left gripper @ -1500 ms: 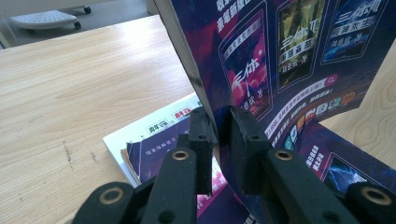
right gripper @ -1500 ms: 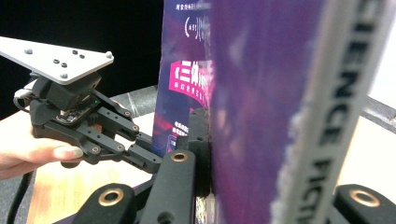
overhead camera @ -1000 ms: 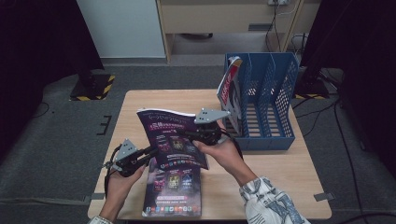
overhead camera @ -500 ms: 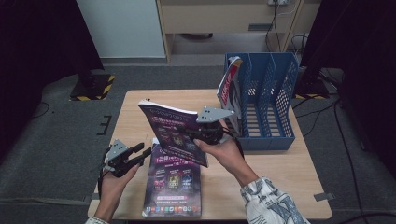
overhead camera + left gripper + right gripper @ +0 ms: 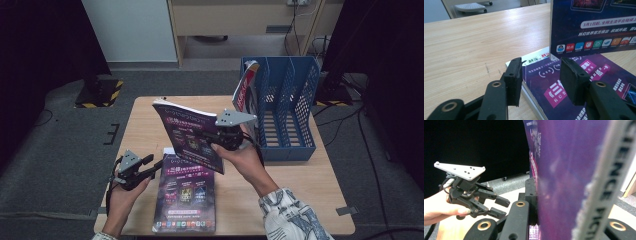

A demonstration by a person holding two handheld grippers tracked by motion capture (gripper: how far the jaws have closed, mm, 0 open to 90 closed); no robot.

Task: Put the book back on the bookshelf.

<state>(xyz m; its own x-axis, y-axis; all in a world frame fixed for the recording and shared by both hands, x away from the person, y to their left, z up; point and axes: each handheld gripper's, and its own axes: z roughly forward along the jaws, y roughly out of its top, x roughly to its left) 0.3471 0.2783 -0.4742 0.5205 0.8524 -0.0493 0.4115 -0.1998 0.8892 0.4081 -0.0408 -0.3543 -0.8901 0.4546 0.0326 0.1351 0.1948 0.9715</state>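
Left gripper (image 5: pixel 152 167): jaws apart, just been opening, nothing gripped, at edge of flat magazine (image 5: pixel 186 192) on table (image 5: pixel 150 120). Right gripper (image 5: pixel 202 136): clamped on raised magazine (image 5: pixel 187 135), tilted above table, left of blue rack (image 5: pixel 287 110).

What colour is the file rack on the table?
Blue, with perforated walls; the file rack shows best in the high view.

Blue file rack (image 5: pixel 290 115) on wooden table (image 5: pixel 145 130)
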